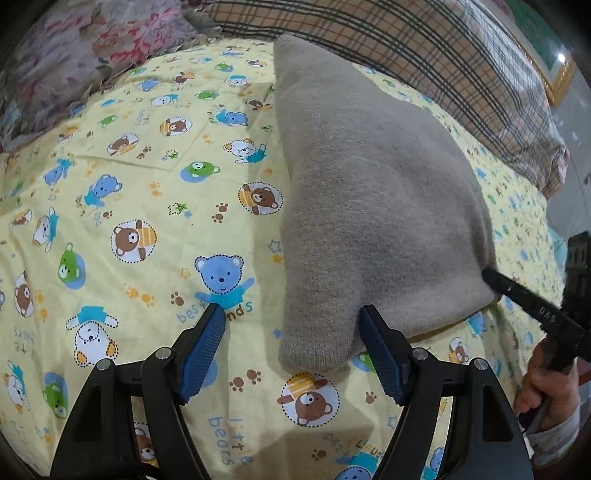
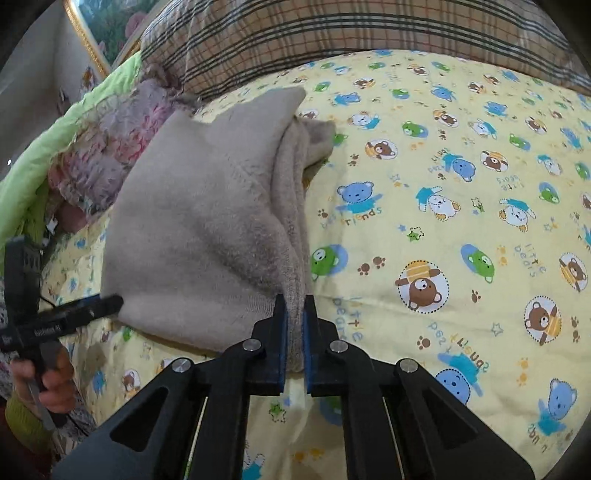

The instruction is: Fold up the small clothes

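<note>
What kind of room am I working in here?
Most likely a bedroom, on a bed: a yellow bear-print sheet covers the surface, a plaid pillow lies at the far edge, and a floral quilt is bunched beside it.

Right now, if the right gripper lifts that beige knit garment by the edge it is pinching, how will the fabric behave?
The beige knit garment probably droops: it is soft, already folded in layers and sagging around the right gripper. The stacked layers may slide apart, since only one edge is clamped. The left gripper is open, straddling a corner without gripping it, so that side likely trails on the bear-print sheet.
</note>
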Available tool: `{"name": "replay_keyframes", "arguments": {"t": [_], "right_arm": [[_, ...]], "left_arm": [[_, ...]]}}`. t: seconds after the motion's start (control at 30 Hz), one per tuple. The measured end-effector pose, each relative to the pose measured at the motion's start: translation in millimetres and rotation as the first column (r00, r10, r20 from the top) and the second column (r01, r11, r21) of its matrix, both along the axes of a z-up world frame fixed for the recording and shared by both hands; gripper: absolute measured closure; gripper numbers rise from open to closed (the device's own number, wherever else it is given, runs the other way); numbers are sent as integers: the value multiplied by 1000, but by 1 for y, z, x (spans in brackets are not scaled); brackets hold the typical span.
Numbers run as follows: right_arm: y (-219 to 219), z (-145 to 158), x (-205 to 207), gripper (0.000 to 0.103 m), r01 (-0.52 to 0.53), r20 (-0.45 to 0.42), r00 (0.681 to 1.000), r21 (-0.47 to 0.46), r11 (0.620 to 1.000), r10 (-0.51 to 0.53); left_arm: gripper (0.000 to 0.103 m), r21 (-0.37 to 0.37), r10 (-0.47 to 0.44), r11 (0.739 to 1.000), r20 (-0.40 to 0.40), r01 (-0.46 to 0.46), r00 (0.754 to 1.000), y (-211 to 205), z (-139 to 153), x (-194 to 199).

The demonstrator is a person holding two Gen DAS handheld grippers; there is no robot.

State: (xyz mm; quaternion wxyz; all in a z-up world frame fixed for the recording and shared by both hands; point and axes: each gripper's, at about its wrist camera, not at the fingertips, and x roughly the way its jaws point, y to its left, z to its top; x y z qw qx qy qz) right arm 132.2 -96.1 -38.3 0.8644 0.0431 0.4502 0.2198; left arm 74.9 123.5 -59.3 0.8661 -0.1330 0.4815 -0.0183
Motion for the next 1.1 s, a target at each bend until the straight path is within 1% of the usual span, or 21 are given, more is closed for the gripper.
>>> {"name": "replay_keyframes", "arguments": {"t": [0.07, 0.13, 0.17, 0.23, 0.27, 0.3, 0.4, 0.43, 0.5, 0.53, 0.63, 0.7, 0.77, 0.83, 0.87, 0.9, 0.93, 0.97, 1.0, 1.03, 1.1], "right_arm": [[5, 3, -1, 95, -10, 14, 1000, -35, 999, 10], [2, 4, -2, 95, -5, 2, 1000, -12, 1000, 5], [-2, 4, -1, 94, 5, -14, 1000, 13, 1000, -5], [-9, 4, 0, 84, 28, -49, 999, 75, 997, -24], [-13, 7, 0, 81, 40, -58, 998, 94, 995, -34], [-15, 11, -3, 76, 48, -51, 998, 98, 994, -44], [-21, 28, -9, 75, 63, -6, 998, 135, 989, -63], [-22, 36, -11, 75, 64, 13, 998, 166, 984, -67], [-19, 50, -8, 75, 50, 44, 997, 201, 978, -60], [-11, 58, -3, 75, 31, 60, 997, 208, 978, -44], [17, 67, 15, 75, -19, 75, 997, 220, 975, 3], [34, 66, 26, 75, -47, 81, 996, 225, 973, 29], [49, 61, 41, 75, -49, 66, 997, 227, 973, 34], [57, 52, 52, 75, -43, 43, 998, 225, 973, 34], [60, 43, 58, 75, -28, 24, 999, 199, 980, 23], [62, 37, 61, 79, -10, 7, 1000, 169, 985, 9], [60, 27, 66, 87, 5, -10, 1000, 147, 989, -4], [56, 20, 68, 92, 23, -21, 1000, 136, 990, -21], [52, 13, 70, 103, 42, -32, 999, 125, 991, -38], [46, 9, 71, 103, 51, -39, 998, 129, 990, -46], [38, 4, 75, 103, 61, -60, 997, 176, 983, -52]], "left_arm": [[27, -14, 4, 1000, -4, -4, 1000, 2, 0, 1], [27, -29, 7, 1000, -10, -8, 1000, 3, 2, 0], [27, -40, 9, 999, -11, -10, 1000, 5, 4, -2], [28, -56, 5, 998, -18, -6, 1000, 7, 8, -4], [28, -60, 4, 998, -20, -5, 1000, 8, 10, -4], [28, -67, 5, 998, -20, -6, 1000, 10, 13, -5], [28, -96, 26, 995, 17, -24, 1000, 22, 32, -4], [28, -105, 35, 994, 28, -31, 999, 26, 37, -2], [28, -112, 49, 993, 49, -44, 998, 32, 48, 9], [28, -103, 54, 994, 59, -48, 997, 35, 54, 20], [28, -75, 65, 996, 91, -58, 994, 31, 68, 52], [29, -68, 64, 996, 98, -57, 993, 28, 72, 74], [29, -38, 81, 996, 105, -78, 991, 25, 73, 96], [29, -33, 97, 995, 85, -95, 992, 27, 65, 115], [29, -41, 98, 995, 73, -95, 993, 28, 61, 122], [29, -43, 89, 995, 62, -86, 994, 27, 55, 129], [29, -38, 80, 996, 54, -78, 995, 23, 50, 132], [28, -30, 69, 997, 46, -68, 997, 20, 46, 135], [27, -23, 61, 998, 42, -60, 997, 17, 42, 137], [26, -18, 50, 999, 38, -49, 998, 15, 37, 140], [24, -17, 43, 999, 28, -43, 999, 14, 31, 146]]}}
